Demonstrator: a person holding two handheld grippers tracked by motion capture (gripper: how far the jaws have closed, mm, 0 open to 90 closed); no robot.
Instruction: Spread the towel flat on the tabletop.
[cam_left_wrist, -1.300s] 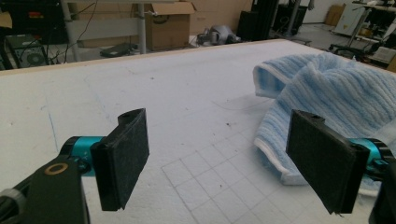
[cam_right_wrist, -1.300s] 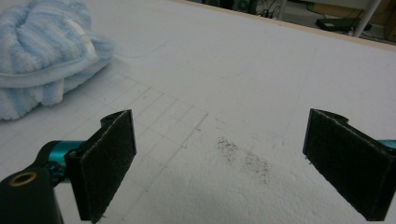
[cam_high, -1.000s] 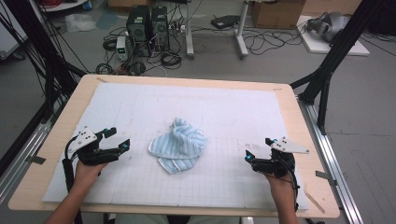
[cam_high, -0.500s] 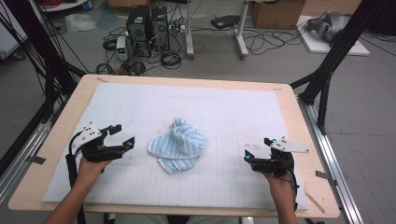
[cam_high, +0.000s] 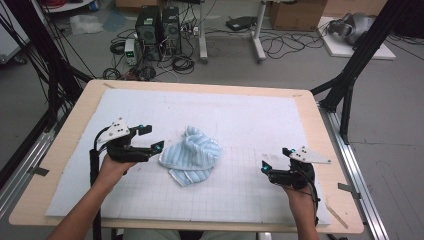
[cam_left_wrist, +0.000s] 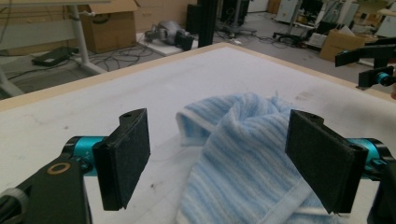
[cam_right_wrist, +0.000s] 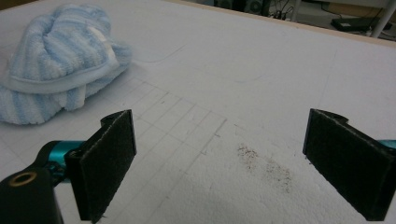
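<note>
A crumpled light-blue striped towel (cam_high: 191, 155) lies in a heap near the middle of the white gridded mat (cam_high: 240, 115). My left gripper (cam_high: 152, 138) is open right at the towel's left edge; in the left gripper view the towel (cam_left_wrist: 243, 154) lies between and just beyond the wide-apart jaws. My right gripper (cam_high: 274, 164) is open over bare mat to the right of the towel, well apart from it. In the right gripper view the towel (cam_right_wrist: 56, 60) sits far off at the upper left, and a faint dark smudge (cam_right_wrist: 266, 165) marks the mat between the jaws.
The mat covers a wooden table (cam_high: 320, 150) with metal rails along both sides. Black frame legs (cam_high: 350, 75) stand at the table's corners. Computers (cam_high: 157, 25), cables and boxes sit on the floor beyond the far edge.
My left gripper has moved right and slightly forward toward the towel, ending at its left edge. The right gripper has stayed nearly still. The towel has not moved.
</note>
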